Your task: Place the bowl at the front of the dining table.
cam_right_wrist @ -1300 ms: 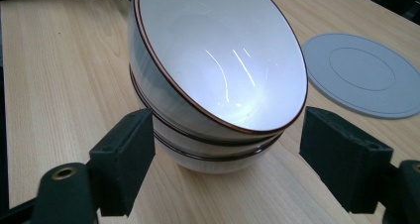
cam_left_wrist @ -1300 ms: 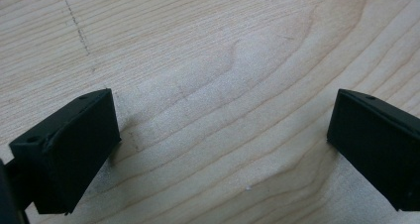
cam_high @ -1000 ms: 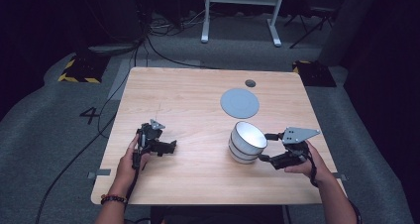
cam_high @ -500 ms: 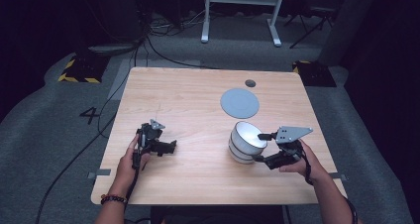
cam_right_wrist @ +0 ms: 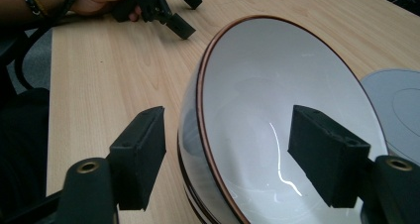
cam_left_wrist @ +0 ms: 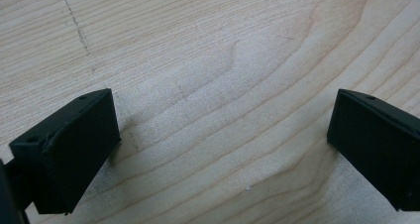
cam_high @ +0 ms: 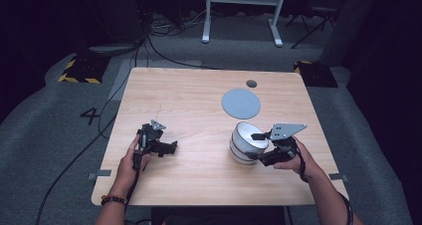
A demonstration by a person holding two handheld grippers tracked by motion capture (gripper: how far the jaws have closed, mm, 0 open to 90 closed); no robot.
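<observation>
Wooden table point(cam_high: 199, 105) in a dark room with grey carpet, my two grippers low at its near half.

My right gripper point(cam_right_wrist: 228, 154) has its jaws spread apart and straddling the near rim of the top white bowl point(cam_right_wrist: 292, 120): one pad sits outside the wall, the other inside, and I cannot tell whether either touches. That bowl is the upper one of a stack of bowls point(cam_high: 245, 143) on the right of the table, tilted toward me. My left gripper point(cam_left_wrist: 223, 144) is also wide open over bare wood, holding nothing, resting at the left front. Beyond the stack lies a flat grey disc point(cam_high: 241, 103), and past it a small dark spot point(cam_high: 252, 83) near the far edge.
</observation>
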